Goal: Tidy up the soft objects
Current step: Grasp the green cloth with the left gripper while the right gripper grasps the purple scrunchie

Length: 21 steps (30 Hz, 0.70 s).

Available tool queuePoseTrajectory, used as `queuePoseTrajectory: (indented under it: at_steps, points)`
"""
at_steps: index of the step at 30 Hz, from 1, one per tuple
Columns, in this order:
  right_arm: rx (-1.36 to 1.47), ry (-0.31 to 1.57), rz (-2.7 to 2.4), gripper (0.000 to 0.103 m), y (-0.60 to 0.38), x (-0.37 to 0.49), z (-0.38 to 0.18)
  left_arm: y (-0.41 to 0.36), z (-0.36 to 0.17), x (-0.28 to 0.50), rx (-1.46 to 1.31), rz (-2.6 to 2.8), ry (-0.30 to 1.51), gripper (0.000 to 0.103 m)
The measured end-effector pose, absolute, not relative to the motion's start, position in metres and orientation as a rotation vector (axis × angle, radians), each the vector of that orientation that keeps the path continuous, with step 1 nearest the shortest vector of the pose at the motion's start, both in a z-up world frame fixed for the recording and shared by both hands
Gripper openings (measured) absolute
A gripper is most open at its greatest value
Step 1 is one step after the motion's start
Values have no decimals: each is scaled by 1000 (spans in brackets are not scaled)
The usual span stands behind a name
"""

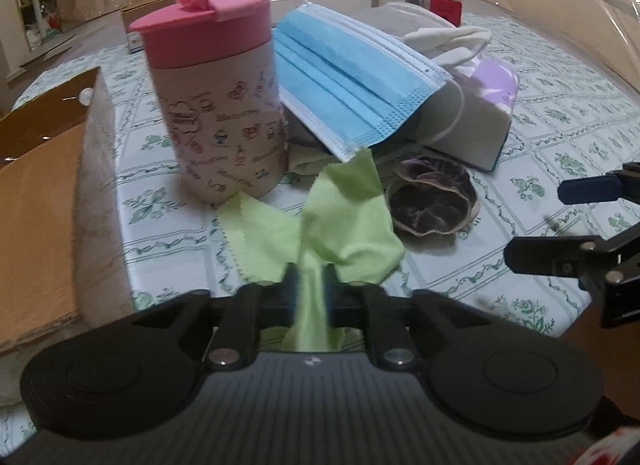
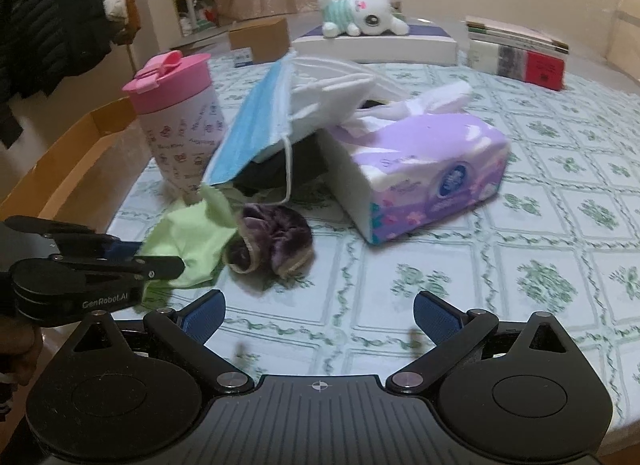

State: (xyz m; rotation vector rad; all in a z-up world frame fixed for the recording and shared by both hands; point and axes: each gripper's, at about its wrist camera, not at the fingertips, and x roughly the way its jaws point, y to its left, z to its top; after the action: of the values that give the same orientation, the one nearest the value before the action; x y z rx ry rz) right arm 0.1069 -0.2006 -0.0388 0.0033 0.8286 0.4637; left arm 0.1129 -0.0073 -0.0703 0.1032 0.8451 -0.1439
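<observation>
Left gripper (image 1: 310, 285): clamped tight on the light green microfibre cloth (image 1: 344, 225), a pinched strip running back between its black fingers.
Green cloth: the rest fans out on the table, just in front of the pink-lidded printed tumbler (image 1: 216, 105).
Right gripper (image 2: 320, 317): jaws wide apart, blue pads bare, nothing between them, hanging over open tablecloth.
Near neighbours: a dark purple velvet scrunchie (image 2: 272, 241) right beside the cloth; a blue surgical mask (image 1: 344, 77) draped over the pile behind.
Further right: a lilac soft-pack of tissues (image 2: 432, 169).
Surface: a white tablecloth with green floral squares (image 2: 540, 225); a brown cardboard box (image 1: 44, 201) at the left edge.
Far end: a white plush bunny (image 2: 368, 11) lying on a flat box, stacked books (image 2: 520, 53) to the right.
Room: dark jackets (image 2: 52, 13) hanging far left.
</observation>
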Motion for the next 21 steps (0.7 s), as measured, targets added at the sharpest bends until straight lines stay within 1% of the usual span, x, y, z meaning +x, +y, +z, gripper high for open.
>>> queuePoseTrajectory:
  at_steps: [2, 7, 10, 13, 15, 16, 17, 18, 19, 20, 21]
  points:
    - [-5, 822, 485, 95, -194, 109, -39, -5, -66, 109, 107, -134, 839, 3]
    - [-45, 796, 523, 88, -175, 116, -40, 6, -50, 99, 83, -128, 819, 2]
    - [-70, 787, 530, 82, -164, 124, -43, 13, -41, 92, 62, -133, 808, 2]
    - [-93, 786, 530, 73, -154, 133, -46, 19, -33, 85, 62, -137, 801, 2]
    - [-109, 792, 526, 63, -149, 138, -50, 23, -30, 81, 60, -144, 798, 2]
    - [-116, 797, 522, 60, -147, 140, -52, 26, -28, 79, 54, -144, 796, 2]
    - [-124, 801, 516, 54, -144, 142, -54, 28, -26, 77, 47, -145, 795, 2]
    - [-128, 806, 512, 45, -145, 143, -55, 29, -25, 76, 43, -144, 793, 2]
    - [-127, 812, 508, 41, -145, 143, -56, 30, -23, 75, 38, -142, 790, 2]
    - [-123, 815, 501, 32, -146, 143, -56, 32, -21, 74, 36, -140, 785, 2]
    - [-117, 817, 495, 26, -147, 141, -56, 33, -19, 72, 36, -138, 780, 2]
